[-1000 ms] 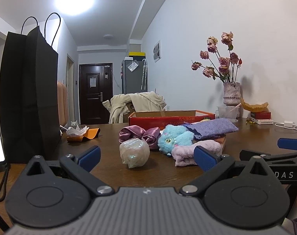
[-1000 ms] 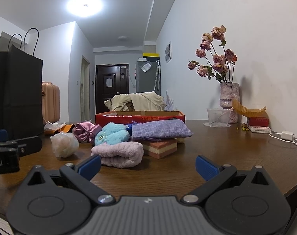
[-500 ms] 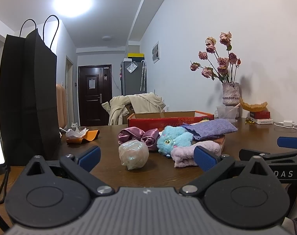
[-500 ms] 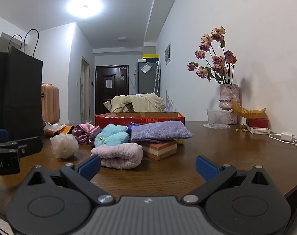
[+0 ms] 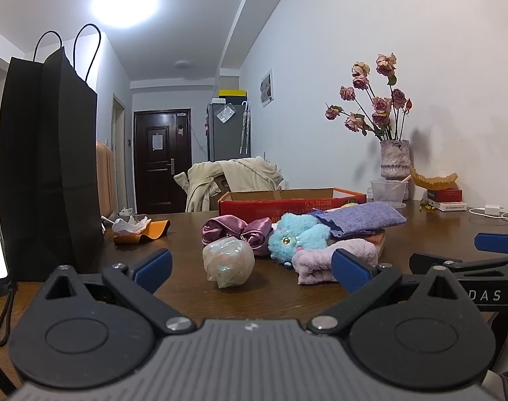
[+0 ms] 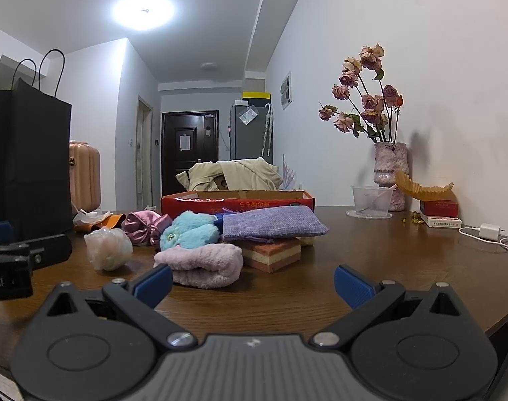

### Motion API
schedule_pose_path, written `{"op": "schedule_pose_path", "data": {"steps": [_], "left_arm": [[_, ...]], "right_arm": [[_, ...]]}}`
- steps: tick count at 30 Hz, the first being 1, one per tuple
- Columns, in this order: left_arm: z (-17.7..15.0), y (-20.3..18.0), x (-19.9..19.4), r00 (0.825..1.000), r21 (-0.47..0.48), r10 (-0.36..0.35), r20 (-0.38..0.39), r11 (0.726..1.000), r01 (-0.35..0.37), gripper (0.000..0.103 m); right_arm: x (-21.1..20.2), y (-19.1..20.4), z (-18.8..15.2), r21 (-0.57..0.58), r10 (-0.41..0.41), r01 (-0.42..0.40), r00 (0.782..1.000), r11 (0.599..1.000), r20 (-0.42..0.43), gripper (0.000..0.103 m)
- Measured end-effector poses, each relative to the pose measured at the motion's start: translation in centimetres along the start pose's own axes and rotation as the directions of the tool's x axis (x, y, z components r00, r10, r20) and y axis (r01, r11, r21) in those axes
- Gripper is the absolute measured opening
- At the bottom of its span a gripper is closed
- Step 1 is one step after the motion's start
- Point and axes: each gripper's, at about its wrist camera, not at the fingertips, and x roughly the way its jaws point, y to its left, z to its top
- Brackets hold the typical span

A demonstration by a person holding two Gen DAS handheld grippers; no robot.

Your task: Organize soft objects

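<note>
Presently we find the left gripper [image 5: 250, 267] with its jaws spread wide and nothing between them, low over the near edge of the dark wooden desk [image 5: 274, 297]. Our right gripper [image 6: 252, 280] stands likewise released and empty, also at the near edge.

Ahead of the left jaws sits a translucent iridescent mesh ball [image 5: 227, 261], apart from both fingers. Ahead of the right jaws lies a folded lilac fleece cloth [image 6: 200, 264], just beyond the left fingertip. Behind it we note a fluffy turquoise plush toy [image 6: 192, 230], touching a glossy mauve satin scrunchie [image 6: 143, 227]. A purple woven fabric pouch [image 6: 270, 225] rests on a pink-and-cream layered sponge block [image 6: 272, 255].

Behind this cluster, toward the desk's middle, stands an open red cardboard box [image 6: 237, 202]. At the left edge stands a tall black paper bag [image 5: 46, 167]; toward the right far corner, a pale ceramic vase of dried roses [image 6: 389, 167].
</note>
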Motion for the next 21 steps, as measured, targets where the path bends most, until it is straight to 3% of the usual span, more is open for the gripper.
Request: {"op": "schedule_pose_path", "data": {"steps": [15, 21], "left_arm": [[0.0, -0.5, 0.4, 1.000, 0.000, -0.013, -0.014, 1.000, 0.013, 0.103], [0.6, -1.3, 2.4, 0.997, -0.003, -0.064, -0.048, 0.998, 0.064, 0.103]], "right_arm": [[0.2, 0.0, 0.0, -0.002, 0.002, -0.002, 1.000, 1.000, -0.012, 0.103], [1.0, -0.5, 0.5, 0.014, -0.005, 0.005, 1.000, 1.000, -0.021, 0.103]]}}
